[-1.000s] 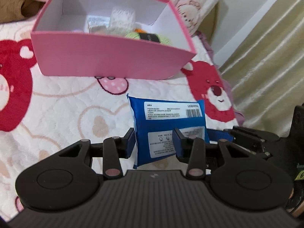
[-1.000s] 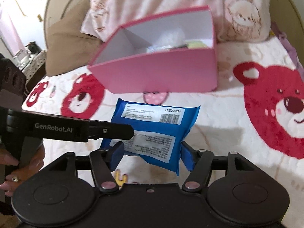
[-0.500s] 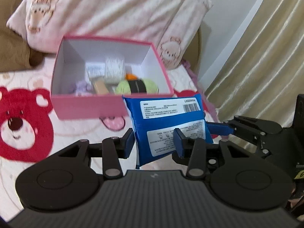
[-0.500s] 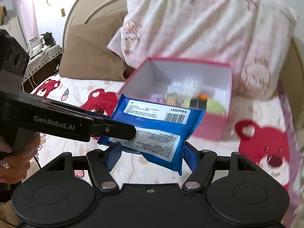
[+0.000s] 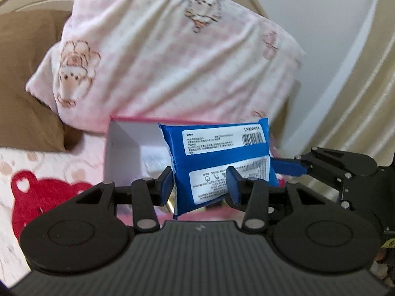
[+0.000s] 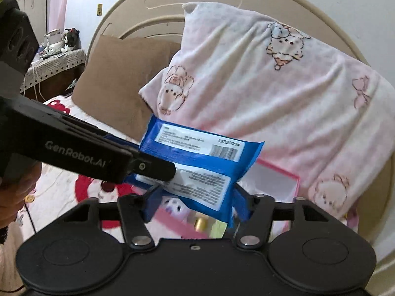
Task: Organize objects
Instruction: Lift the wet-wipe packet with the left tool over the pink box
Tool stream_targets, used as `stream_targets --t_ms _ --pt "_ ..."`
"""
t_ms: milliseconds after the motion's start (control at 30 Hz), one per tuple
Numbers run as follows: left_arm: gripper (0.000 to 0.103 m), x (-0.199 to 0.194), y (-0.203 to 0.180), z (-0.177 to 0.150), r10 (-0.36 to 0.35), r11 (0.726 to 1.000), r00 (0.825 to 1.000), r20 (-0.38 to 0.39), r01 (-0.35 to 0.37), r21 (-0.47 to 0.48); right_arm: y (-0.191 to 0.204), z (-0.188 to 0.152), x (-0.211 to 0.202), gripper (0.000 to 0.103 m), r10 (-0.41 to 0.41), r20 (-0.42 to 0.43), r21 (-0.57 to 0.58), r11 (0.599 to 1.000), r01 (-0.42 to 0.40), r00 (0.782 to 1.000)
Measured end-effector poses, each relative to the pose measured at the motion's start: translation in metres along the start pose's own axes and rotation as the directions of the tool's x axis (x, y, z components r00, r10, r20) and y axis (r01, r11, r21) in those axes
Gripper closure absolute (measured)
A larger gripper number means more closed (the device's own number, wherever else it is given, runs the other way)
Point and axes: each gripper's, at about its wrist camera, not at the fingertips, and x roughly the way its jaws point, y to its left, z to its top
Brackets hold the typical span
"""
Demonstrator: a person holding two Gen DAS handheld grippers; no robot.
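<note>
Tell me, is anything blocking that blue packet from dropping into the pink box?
Nothing visible. The blue packet, gripped by both tongs, hangs over the open pink box, which has no lid; only small items lie inside.

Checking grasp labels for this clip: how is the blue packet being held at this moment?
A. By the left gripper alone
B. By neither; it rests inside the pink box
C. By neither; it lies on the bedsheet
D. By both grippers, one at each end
D. The blue packet hangs in the air in front of the pink box, with the left gripper closed on one end and the right gripper on the other.
</note>
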Motion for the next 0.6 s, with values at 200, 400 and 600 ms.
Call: stream_targets --t_ms 200,400,600 --pt "0.058 0.036 0.018 0.013 0.056 0.998 0.998 -0.008 -0.056 0.009 -0.024 0.01 0.046 0.047 0.058 -0.015 0.082 0.995 -0.056 0.998" --pt "0.058 0.083 0.045 0.003 0.087 0.996 0.991 -0.097 -0.09 -0.02 -0.045 -0.011 0.097 0.047 0.147 -0.059 0.186 0.973 -0.134 0.987" --pt "0.059 0.128 0.05 -0.012 0.153 0.988 0.969 -0.193 -0.147 0.046 -0.054 -0.04 0.14 0.047 0.197 -0.118 0.267 0.95 -0.16 0.973"
